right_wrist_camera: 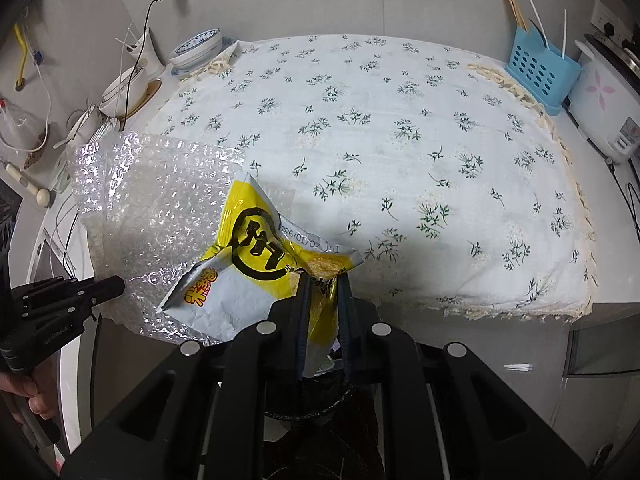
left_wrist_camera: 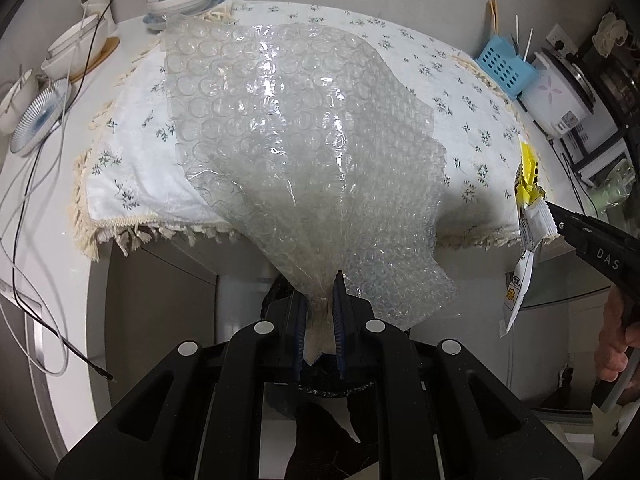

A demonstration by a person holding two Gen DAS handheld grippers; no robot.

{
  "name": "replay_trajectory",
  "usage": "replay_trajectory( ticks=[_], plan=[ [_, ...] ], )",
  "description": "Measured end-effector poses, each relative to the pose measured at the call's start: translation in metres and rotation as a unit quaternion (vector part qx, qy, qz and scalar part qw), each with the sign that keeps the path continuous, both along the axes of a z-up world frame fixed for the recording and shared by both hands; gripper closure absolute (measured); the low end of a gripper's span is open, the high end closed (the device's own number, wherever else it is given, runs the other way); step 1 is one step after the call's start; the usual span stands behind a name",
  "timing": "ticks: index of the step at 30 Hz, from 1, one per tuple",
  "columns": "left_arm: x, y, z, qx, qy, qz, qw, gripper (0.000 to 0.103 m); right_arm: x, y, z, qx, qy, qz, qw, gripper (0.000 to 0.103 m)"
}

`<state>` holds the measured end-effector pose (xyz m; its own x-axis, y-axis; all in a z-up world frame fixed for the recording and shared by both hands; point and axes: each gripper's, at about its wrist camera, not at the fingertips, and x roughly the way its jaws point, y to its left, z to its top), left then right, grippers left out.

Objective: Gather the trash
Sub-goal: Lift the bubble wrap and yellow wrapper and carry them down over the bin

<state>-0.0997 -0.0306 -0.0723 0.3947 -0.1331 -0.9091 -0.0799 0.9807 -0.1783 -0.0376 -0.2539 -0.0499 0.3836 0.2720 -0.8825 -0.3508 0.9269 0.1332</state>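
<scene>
My left gripper (left_wrist_camera: 320, 300) is shut on a clear sheet of bubble wrap (left_wrist_camera: 304, 152), which hangs in the air over the front edge of the counter. The sheet also shows in the right wrist view (right_wrist_camera: 148, 208) at the left. My right gripper (right_wrist_camera: 324, 288) is shut on a yellow and white snack wrapper (right_wrist_camera: 256, 248), held just off the front edge of the flowered tablecloth (right_wrist_camera: 400, 152). From the left wrist view the right gripper (left_wrist_camera: 556, 220) and the wrapper (left_wrist_camera: 528, 216) are at the far right. The left gripper (right_wrist_camera: 118, 282) shows at the left in the right wrist view.
Stacked bowls (right_wrist_camera: 196, 50) and dishes (left_wrist_camera: 40, 116) stand at the back left with cables (left_wrist_camera: 24, 200). A blue utensil holder (right_wrist_camera: 540, 76) and a rice cooker (right_wrist_camera: 608, 108) stand at the back right. A dark bag opening (right_wrist_camera: 320, 404) lies below the grippers.
</scene>
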Motion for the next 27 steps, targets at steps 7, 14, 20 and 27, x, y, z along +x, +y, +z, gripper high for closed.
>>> replay_trajectory(
  ticks=[7, 14, 20, 27],
  plan=[
    [-0.02, -0.002, -0.026, 0.005, 0.027, -0.003, 0.9996, 0.092, -0.024, -0.003, -0.03, -0.007, 0.027, 0.0, 1.0, 0.091],
    [-0.035, -0.007, -0.054, 0.01, 0.044, 0.005, 0.999, 0.092, -0.039, 0.0, -0.068, -0.021, 0.049, 0.007, 0.999, 0.091],
    [-0.045, -0.008, -0.091, 0.027, 0.072, 0.011, 0.997, 0.092, -0.047, 0.002, -0.102, -0.032, 0.074, 0.008, 0.997, 0.091],
    [-0.049, -0.012, -0.134, 0.037, 0.107, 0.014, 0.9935, 0.092, -0.048, 0.005, -0.128, -0.039, 0.086, 0.012, 0.995, 0.091]
  ],
)
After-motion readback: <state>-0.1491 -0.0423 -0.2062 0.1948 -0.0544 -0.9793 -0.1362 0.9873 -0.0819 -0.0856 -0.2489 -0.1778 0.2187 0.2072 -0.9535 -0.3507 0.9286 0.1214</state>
